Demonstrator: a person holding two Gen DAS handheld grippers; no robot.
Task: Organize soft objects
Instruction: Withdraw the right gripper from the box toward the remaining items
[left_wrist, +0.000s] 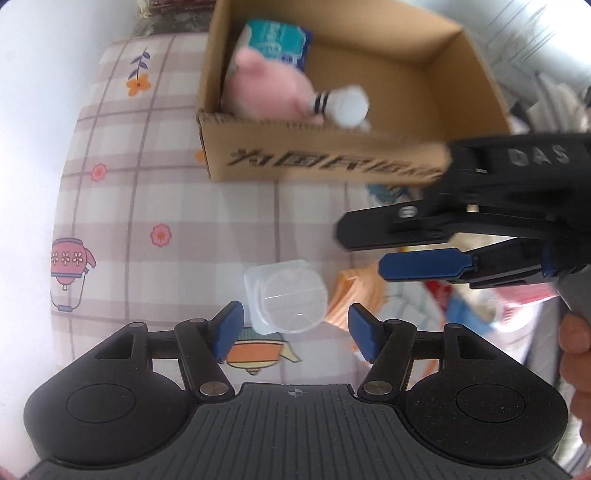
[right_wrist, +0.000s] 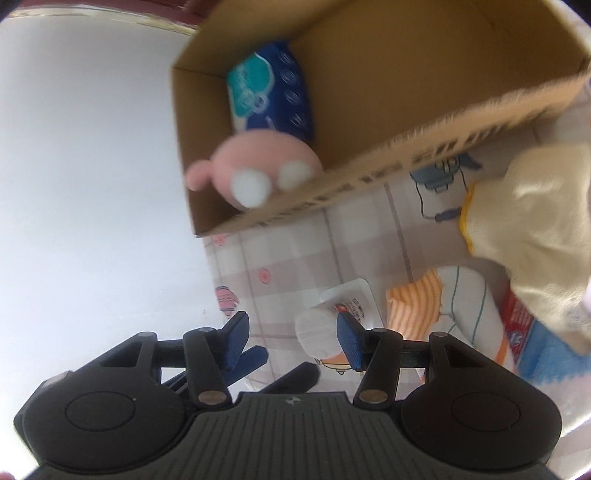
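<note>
An open cardboard box (left_wrist: 325, 162) stands on the checked cloth. Inside it lie a pink plush toy (left_wrist: 269, 92) with white feet and a blue tissue pack (left_wrist: 277, 40); both also show in the right wrist view, plush toy (right_wrist: 258, 162) and tissue pack (right_wrist: 273, 96). My left gripper (left_wrist: 295, 332) is open, pointing steeply down over a clear plastic cup (left_wrist: 284, 299) that its pads do not touch. My right gripper (right_wrist: 293, 339) is open and holds nothing. It reaches in from the right, right gripper (left_wrist: 364, 249), in front of the box. An orange striped cloth (right_wrist: 413, 306) lies to the right.
A cream cloth (right_wrist: 535, 221), a white cloth with green lines (right_wrist: 469, 306), a blue towel (right_wrist: 546, 354) and a red packet (right_wrist: 517, 314) are heaped at the right. The checked tablecloth (left_wrist: 166, 206) ends at a white floor on the left. A hand (left_wrist: 572, 332) grips the right handle.
</note>
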